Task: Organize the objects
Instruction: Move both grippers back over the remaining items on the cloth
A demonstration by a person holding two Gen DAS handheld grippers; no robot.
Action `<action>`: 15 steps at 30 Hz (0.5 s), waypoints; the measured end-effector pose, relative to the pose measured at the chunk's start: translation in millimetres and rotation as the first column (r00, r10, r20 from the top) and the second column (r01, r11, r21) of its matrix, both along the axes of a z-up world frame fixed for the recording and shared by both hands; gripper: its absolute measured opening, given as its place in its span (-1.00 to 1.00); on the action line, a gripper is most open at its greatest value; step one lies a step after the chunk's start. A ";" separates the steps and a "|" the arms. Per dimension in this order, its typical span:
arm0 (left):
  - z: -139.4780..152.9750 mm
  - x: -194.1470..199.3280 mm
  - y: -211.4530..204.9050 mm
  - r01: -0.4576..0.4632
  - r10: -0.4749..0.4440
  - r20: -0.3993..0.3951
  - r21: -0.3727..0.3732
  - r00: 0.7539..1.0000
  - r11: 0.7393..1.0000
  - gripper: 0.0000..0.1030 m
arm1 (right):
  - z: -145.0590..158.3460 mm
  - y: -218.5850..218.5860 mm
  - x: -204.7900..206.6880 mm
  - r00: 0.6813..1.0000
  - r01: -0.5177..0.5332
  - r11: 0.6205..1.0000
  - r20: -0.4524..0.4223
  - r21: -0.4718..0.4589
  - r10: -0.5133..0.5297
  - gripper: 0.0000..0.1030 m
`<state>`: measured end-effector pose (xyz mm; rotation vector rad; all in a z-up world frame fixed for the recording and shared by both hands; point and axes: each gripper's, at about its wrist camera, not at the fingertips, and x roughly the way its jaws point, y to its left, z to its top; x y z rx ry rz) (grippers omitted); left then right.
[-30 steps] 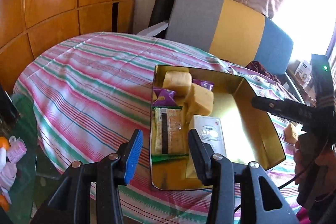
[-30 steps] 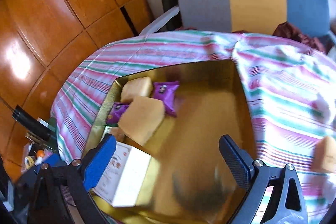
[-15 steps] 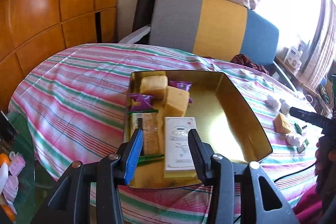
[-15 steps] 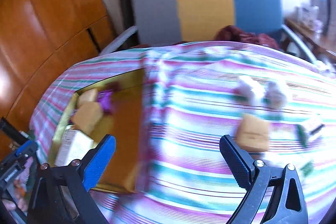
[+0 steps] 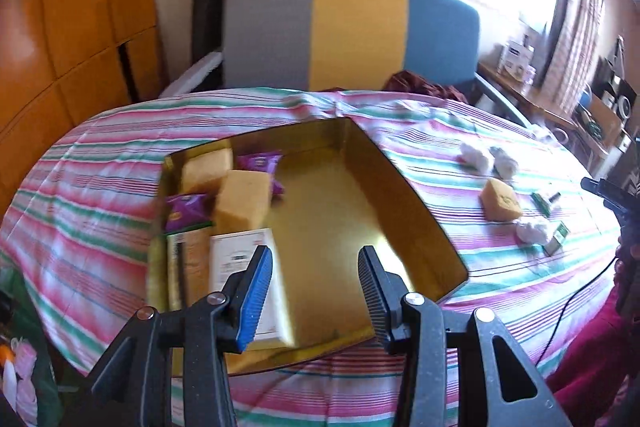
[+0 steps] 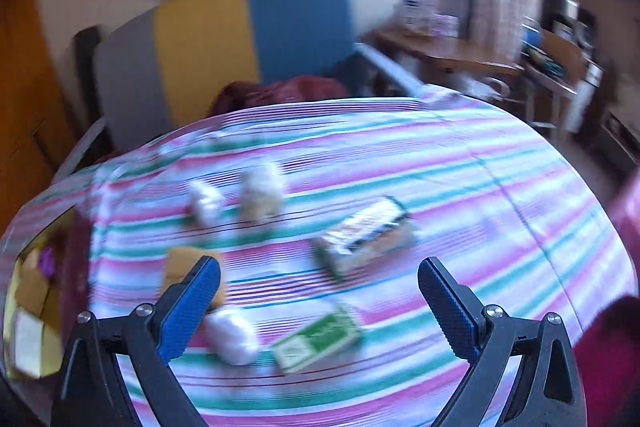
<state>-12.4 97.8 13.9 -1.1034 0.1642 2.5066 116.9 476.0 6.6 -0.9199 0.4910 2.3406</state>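
Left wrist view. The left gripper (image 5: 316,287) was seen at the lower centre of the frame, its jaws parted and nothing held between them. Just above it, at the centre, a gold tray (image 5: 404,195) lay on a striped tablecloth (image 5: 100,187). In the left part of the tray two yellow sponges (image 5: 242,201) were grouped with purple packets (image 5: 186,211), a white box (image 5: 244,267) and a green-edged packet (image 5: 180,267); the right part of the tray floor was bare. At the right of the frame, on the cloth and apart from the tray, a third sponge (image 5: 500,201), white crumpled balls (image 5: 476,157) and small green boxes (image 5: 558,239) were scattered. A grey, yellow and blue chair (image 5: 352,27) stood behind the table at the upper centre.

Right wrist view (blurred by motion). The right gripper (image 6: 318,301) was seen at the lower centre, its jaws spread wide and empty. A green-and-white box (image 6: 320,337) lay on the cloth between the fingers, with a white ball (image 6: 234,337) just to its left beside the left finger. A sponge (image 6: 188,267) was partly covered by that finger. A longer packet (image 6: 364,229) lay above centre, and two pale balls (image 6: 260,193) lay at centre left. The tray corner (image 6: 24,307) appeared at the left edge.
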 end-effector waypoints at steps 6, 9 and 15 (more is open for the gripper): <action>1.8 2.6 45.9 0.115 -0.115 0.021 0.007 0.993 0.993 -0.13 | 1.7 46.5 34.4 0.967 0.202 0.964 -0.121 -0.171 -0.224 0.95; -1.4 9.1 76.8 0.208 -0.207 0.033 -0.012 0.978 0.978 -0.13 | -6.3 59.4 39.8 0.960 0.219 0.940 -0.117 -0.261 -0.256 0.95; -15.2 20.7 132.0 0.344 -0.340 0.082 -0.032 0.937 0.939 -0.13 | -18.3 64.2 38.2 0.962 0.210 0.913 -0.090 -0.349 -0.256 0.95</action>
